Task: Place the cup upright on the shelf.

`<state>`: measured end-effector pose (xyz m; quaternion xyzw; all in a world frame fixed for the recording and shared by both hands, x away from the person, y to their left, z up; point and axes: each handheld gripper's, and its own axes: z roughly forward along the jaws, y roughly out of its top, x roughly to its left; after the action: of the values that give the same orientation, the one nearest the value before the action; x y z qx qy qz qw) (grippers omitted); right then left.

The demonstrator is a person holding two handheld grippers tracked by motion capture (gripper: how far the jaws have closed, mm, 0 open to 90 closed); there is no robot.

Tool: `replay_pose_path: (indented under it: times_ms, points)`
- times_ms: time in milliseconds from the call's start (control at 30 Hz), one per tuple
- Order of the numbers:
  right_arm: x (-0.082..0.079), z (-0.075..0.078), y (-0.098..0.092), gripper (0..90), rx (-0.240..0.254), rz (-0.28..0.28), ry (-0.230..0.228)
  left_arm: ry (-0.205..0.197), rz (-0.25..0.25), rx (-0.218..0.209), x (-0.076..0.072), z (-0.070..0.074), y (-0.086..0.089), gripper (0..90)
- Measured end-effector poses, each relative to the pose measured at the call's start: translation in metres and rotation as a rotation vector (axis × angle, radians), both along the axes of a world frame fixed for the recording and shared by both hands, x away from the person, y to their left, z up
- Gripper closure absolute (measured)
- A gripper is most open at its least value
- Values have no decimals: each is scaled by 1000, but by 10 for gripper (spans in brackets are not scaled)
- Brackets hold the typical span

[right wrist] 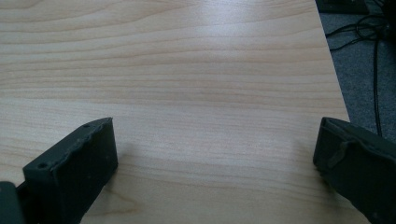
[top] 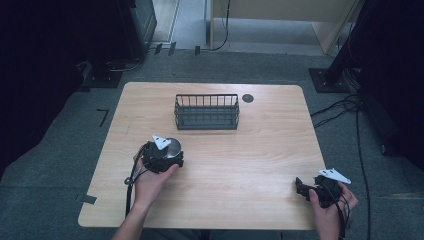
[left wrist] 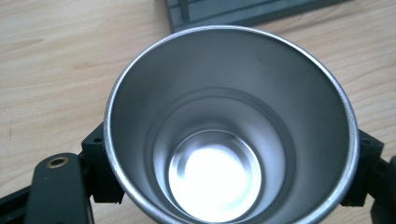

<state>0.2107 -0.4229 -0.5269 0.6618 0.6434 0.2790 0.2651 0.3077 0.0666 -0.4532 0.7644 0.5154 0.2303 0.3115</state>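
High view: we see a light wooden table (top: 240, 150) with a dark wire basket (top: 206, 111) standing near its far edge, and we place everything else by that basket. Nearer to us than the basket and a little to its left, the left gripper (top: 167, 156), held in the person's left hand (top: 152, 182), has a shiny metal cup (top: 172, 146) between its jaws. In the left gripper view we look straight down into the cup (left wrist: 229, 126); it is upright and empty, its bright bottom catching the light, and the two black jaws press its wall from either side, with a corner of the basket (left wrist: 243, 11) just beyond its rim. Well apart from the basket, at the table's near right corner, the right hand (top: 330, 205) holds the right gripper (top: 301, 186). In the right gripper view its jaws are spread wide over bare wood (right wrist: 196, 84), pinching nothing.
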Motion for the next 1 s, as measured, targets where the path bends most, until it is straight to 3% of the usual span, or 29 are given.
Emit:
replay_pose_path:
  times_ms: [300,533,1000]
  points:
    - [0,0,0,0,0,0,0,-17,-20,-36,14,20,-3,190]
    - [0,0,0,0,0,0,0,-37,-26,-19,26,34,-4,190]
    - [0,0,0,0,0,0,0,-30,-45,-26,54,54,-13,190]
